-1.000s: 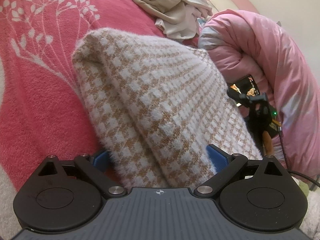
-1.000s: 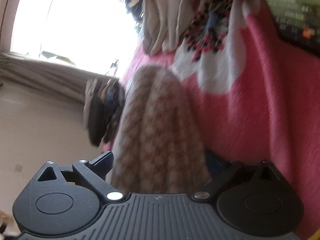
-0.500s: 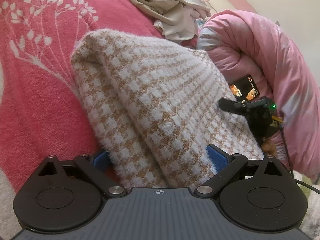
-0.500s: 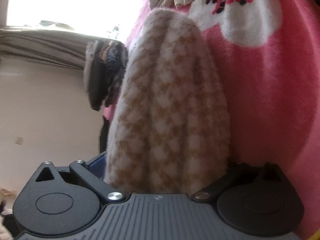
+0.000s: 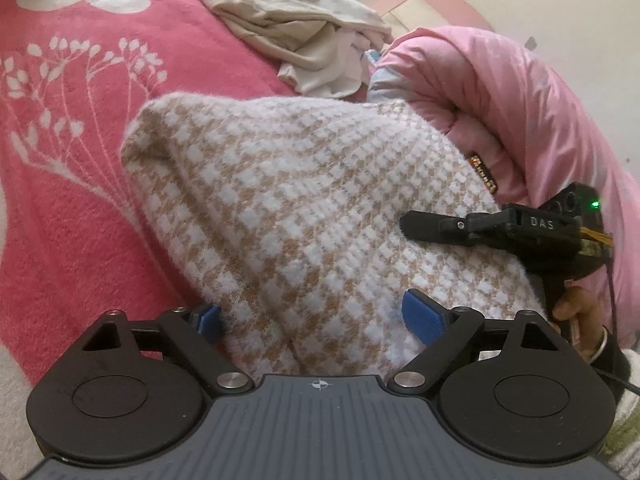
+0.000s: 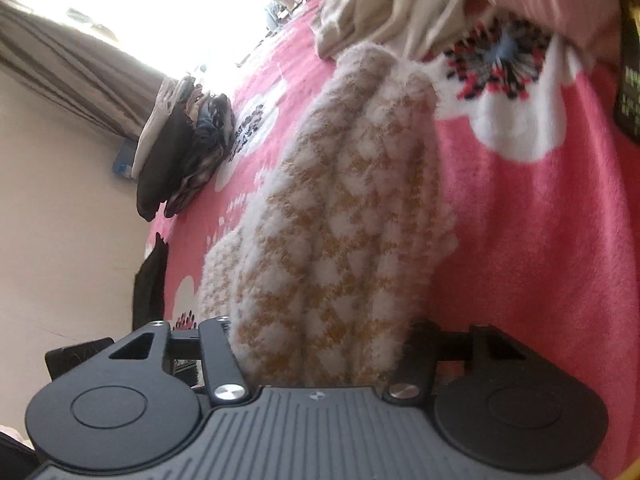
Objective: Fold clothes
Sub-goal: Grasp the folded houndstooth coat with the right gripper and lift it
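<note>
We read "DAS" on the right hand-held gripper (image 5: 404, 224). Both it and the left hand-held gripper (image 5: 320, 316) are closing around the fuzzy tan-and-white houndstooth knit garment (image 5: 304, 216) on the pink floral fleece bed blanket (image 5: 80, 208).

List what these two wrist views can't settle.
- Left wrist: left gripper pad contact, sweater bulges over its closing jaws.
- Left wrist: right gripper far finger, behind sweater.
- Right wrist: fingertips buried in fuzz.
- Right wrist: folded pile makeup, blurred.

Bare pink blanket (image 5: 60, 220) lies open left; rolled quilt (image 5: 520, 100) blocks right.
</note>
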